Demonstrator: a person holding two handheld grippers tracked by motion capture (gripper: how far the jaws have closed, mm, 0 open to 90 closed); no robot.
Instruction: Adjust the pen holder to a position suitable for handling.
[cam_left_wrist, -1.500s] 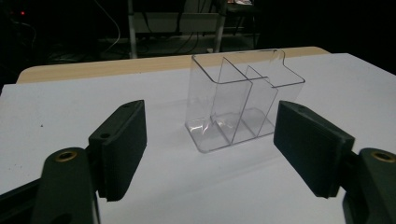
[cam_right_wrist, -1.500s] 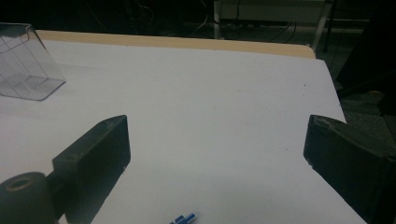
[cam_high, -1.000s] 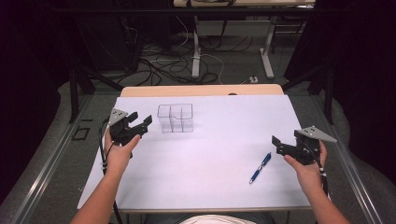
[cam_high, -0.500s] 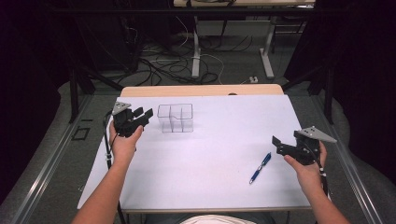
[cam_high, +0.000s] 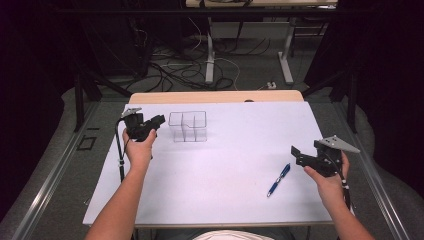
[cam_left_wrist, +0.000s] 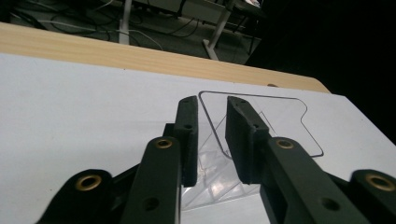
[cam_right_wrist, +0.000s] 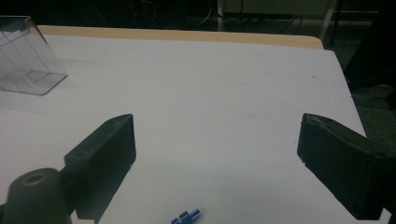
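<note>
- 1 clear plastic organizer (cam_high: 188, 126), far-left part of white table (cam_high: 235, 150).
- 1 blue pen (cam_high: 278, 179), near-right, just left of right gripper (cam_high: 298, 156).
- 2 grippers: left gripper (cam_high: 159, 120) beside organizer's left wall (cam_left_wrist: 211, 126), jaws just been closing, narrow gap, wall between, not clamped yet; right jaws wide apart, nothing held.

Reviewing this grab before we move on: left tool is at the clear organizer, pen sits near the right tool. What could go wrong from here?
1. The left tool has just been closing around a thin wall of the clear organizer. The light box may slide or tip on the white table cover if the grip lands off-centre.
2. The wall is transparent, so jaw alignment is hard to judge; the pads could slip off.
3. The right tool stands open just above the blue pen; a low approach might roll it.
</note>
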